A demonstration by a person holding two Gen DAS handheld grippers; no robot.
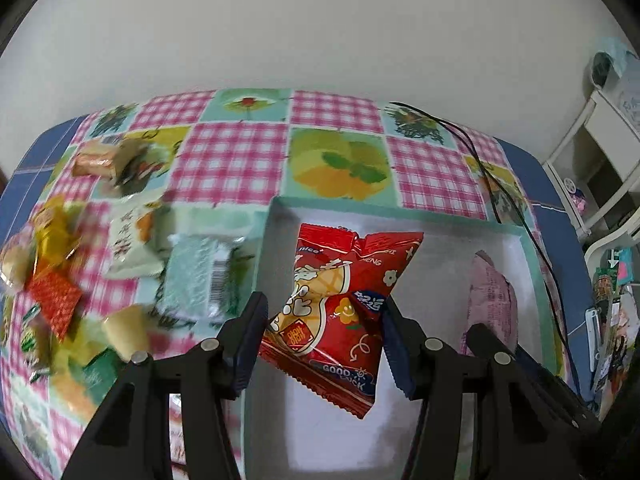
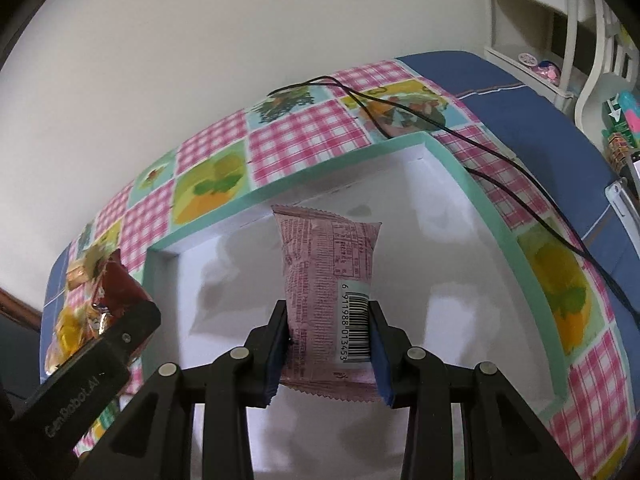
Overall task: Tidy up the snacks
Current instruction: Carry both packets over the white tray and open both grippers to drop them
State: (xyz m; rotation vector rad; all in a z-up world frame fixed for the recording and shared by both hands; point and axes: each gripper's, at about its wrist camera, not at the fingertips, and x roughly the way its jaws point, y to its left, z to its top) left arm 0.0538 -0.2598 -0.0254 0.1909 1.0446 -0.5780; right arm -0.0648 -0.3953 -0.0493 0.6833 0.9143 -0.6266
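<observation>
My left gripper (image 1: 324, 344) clamps the red snack packet (image 1: 340, 308) above the green-rimmed box (image 1: 400, 213); my right gripper (image 2: 329, 344) pinches the pink snack packet (image 2: 328, 264) over the same box's white floor. The loose snacks (image 1: 80, 280) lie on the checked tablecloth (image 1: 236, 160), left of the box.
</observation>
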